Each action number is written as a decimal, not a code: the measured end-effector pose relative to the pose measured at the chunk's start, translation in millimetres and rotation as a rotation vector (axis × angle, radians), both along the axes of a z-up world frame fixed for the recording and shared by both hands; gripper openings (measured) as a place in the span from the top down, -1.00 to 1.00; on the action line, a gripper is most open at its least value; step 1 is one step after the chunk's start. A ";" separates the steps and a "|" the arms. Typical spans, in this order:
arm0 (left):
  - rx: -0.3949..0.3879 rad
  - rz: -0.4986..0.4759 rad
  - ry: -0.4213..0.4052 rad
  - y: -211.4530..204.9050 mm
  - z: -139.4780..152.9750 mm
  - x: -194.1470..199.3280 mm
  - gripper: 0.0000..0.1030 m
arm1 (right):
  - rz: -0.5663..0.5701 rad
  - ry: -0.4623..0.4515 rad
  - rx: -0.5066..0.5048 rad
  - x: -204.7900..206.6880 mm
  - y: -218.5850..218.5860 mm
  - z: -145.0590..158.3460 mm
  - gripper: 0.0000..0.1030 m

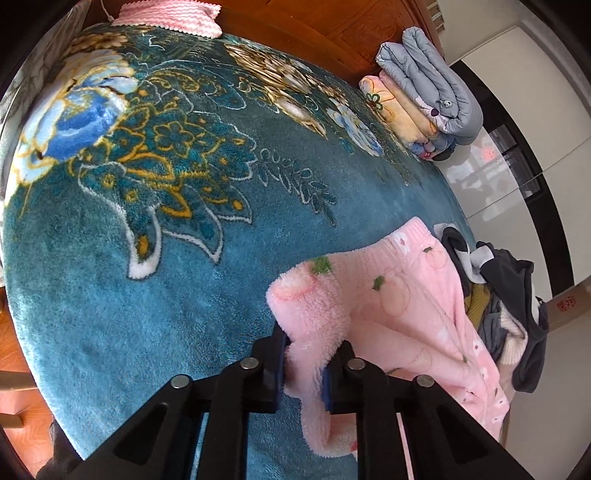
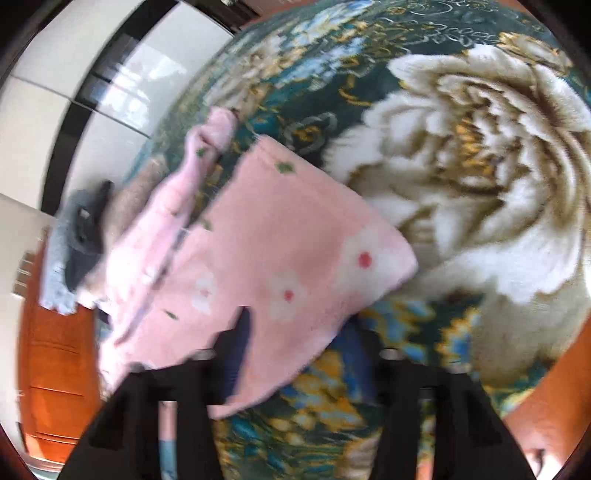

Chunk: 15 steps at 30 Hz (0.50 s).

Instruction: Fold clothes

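Note:
A pink fleece garment [image 1: 399, 295] with small flower and fruit prints lies at the edge of the bed, on a teal floral blanket [image 1: 147, 258]. My left gripper [image 1: 313, 343] is shut on a thick fold of its near end. In the blurred right wrist view the same pink garment [image 2: 280, 236] spreads flat across the blanket [image 2: 480, 147]. My right gripper [image 2: 299, 325] stands over its near corner. Its jaws stand wide apart, with the cloth's edge lying between them and over the left finger [image 2: 236, 354].
A heap of dark, grey and mustard clothes [image 1: 509, 314] lies next to the pink garment at the bed's edge. Folded quilts [image 1: 432, 92] are stacked at the far corner, and a pink towel [image 1: 170, 14] lies at the head. Grey and blue clothes [image 2: 77, 251] hang off the side.

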State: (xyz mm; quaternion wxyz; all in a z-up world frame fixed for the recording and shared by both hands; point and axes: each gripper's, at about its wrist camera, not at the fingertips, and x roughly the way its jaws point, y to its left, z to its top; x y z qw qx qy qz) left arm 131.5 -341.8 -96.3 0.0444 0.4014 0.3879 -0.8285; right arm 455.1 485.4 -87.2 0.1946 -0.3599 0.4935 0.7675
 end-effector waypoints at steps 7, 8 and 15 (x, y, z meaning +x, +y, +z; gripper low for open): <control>-0.030 0.065 0.226 -15.9 65.5 43.1 0.82 | -0.128 0.152 0.098 19.1 6.8 48.7 0.94; -0.041 0.064 0.252 -19.2 72.9 51.1 0.83 | -0.132 0.186 0.139 27.8 7.2 64.0 0.94; 0.018 0.066 0.179 -39.4 44.3 71.3 0.82 | -0.208 0.156 0.141 61.1 22.1 63.0 0.94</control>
